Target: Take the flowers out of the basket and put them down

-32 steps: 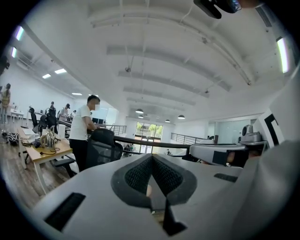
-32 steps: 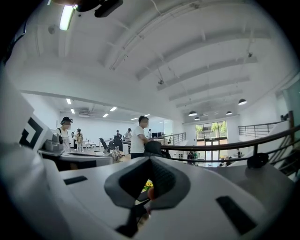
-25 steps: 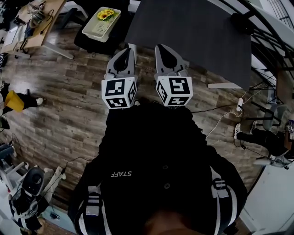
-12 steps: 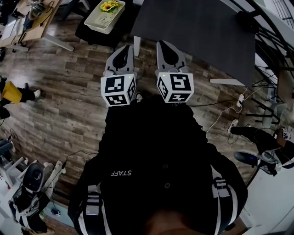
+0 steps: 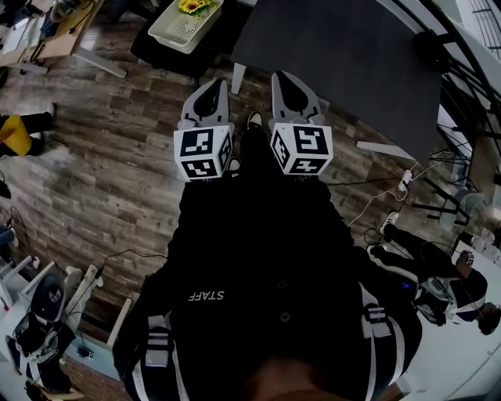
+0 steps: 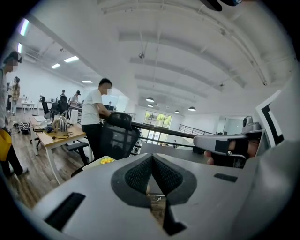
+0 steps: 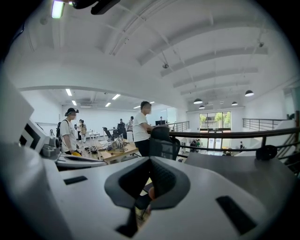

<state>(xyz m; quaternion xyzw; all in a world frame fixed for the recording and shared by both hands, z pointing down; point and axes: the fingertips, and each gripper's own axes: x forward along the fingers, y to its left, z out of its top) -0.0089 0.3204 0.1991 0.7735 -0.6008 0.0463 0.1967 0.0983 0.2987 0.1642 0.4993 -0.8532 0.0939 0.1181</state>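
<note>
1. Evidently nothing is done yet: the yellow flowers [image 5: 196, 6] lie in the white basket [image 5: 174, 33]. Lifting them out and setting them down both remain.
2. The left gripper [image 5: 213, 84] and right gripper [image 5: 285, 78] have their jaws together, both empty. They point side by side over the floor, well apart from the basket ahead and to their left.

The white word "STAFF" is showing upside down in the head view on the person's black jacket [image 5: 258, 258], while black-and-white square markers, carrying no letters, are showing on the cubes of the left gripper [image 5: 213, 84] and right gripper [image 5: 283, 78].
</note>
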